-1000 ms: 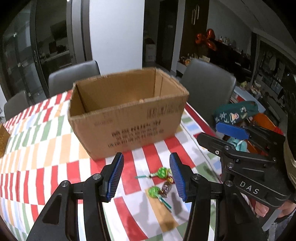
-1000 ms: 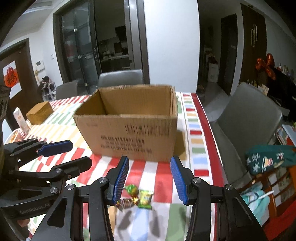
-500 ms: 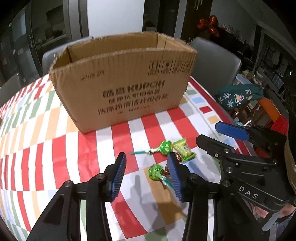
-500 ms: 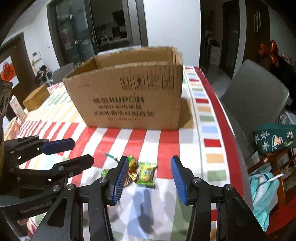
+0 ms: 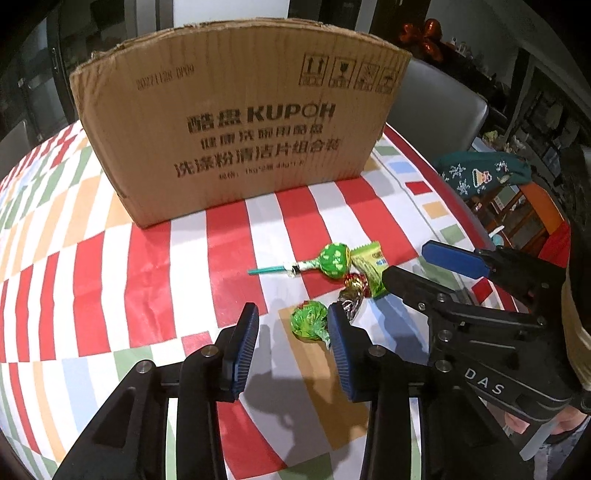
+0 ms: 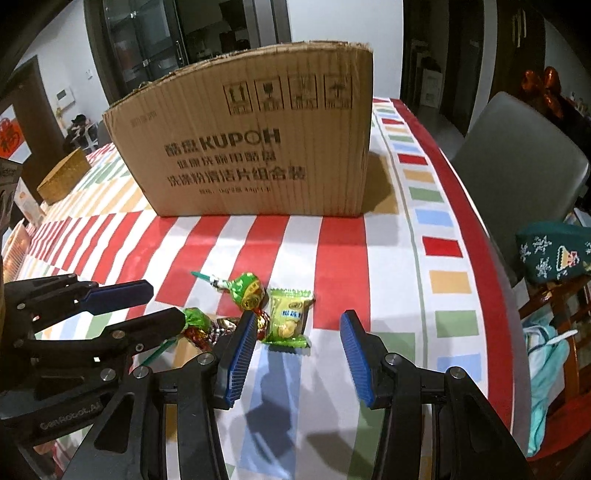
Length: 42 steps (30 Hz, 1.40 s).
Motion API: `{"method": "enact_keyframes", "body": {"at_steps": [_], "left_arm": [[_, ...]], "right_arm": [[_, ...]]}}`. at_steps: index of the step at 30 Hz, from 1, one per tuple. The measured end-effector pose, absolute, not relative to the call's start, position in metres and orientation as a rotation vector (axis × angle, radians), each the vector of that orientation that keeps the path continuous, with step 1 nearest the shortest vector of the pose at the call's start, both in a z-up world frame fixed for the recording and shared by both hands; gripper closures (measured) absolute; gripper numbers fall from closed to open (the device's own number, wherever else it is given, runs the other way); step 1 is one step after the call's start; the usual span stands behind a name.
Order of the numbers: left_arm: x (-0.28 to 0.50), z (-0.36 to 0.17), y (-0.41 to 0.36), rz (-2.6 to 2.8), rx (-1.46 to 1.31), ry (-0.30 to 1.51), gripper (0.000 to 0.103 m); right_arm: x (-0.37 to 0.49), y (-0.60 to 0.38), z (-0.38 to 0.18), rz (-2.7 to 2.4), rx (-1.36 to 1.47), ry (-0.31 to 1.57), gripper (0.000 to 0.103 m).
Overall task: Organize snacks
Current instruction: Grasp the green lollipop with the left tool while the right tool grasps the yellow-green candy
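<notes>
Both wrist views low over the table [image 5: 147, 266], facing the cardboard box [image 5: 240, 122] closely, sharing the sweets [image 6: 286, 317] from left and right.

Table: my striped cloth [image 6: 343, 254] of red, white and coloured blocks covers it.
Chair: a grey one [image 6: 517, 162] stands at the table's right edge.
Wall: white [image 6: 343, 22], behind the table.
Doors: dark glass panels [image 6: 192, 33] at far left.
Light: dim indoor.
</notes>
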<state>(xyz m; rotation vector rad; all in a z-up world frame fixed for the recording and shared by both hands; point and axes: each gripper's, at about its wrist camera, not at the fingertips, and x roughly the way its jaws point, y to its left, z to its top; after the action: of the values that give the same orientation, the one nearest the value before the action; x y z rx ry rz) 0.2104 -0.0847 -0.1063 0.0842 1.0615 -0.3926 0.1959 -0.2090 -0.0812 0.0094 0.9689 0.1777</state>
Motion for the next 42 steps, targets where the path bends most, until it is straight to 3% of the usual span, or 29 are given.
{"method": "enact_keyframes", "body": {"at_steps": [14,20,22,24,27,42], "left_arm": [[0.210,-0.121,-0.085,-0.410,0.054,1.097,0.066],[0.215,-0.127,-0.085,-0.415,0.032,1.115,0.077],[0.215,-0.128,-0.085,-0.416,0.025,1.116,0.077],[0.216,-0.128,-0.085,-0.416,0.023,1.114,0.077],[0.215,-0.127,-0.084,-0.412,0.026,1.109,0.078],[0.195,-0.083,-0.069,-0.389,0.002,0.999,0.078]], "right_arm": [[0.203,-0.207,-0.099,0.178,-0.001,1.006,0.056],[0.212,-0.207,-0.104,0.174,-0.007,1.022,0.062],[0.214,-0.205,-0.105,0.175,-0.013,1.023,0.064],[0.215,-0.202,-0.105,0.178,-0.025,1.024,0.074],[0.215,-0.201,-0.105,0.178,-0.028,1.027,0.075],[0.187,-0.192,-0.060,0.199,-0.026,0.920,0.075]]}}
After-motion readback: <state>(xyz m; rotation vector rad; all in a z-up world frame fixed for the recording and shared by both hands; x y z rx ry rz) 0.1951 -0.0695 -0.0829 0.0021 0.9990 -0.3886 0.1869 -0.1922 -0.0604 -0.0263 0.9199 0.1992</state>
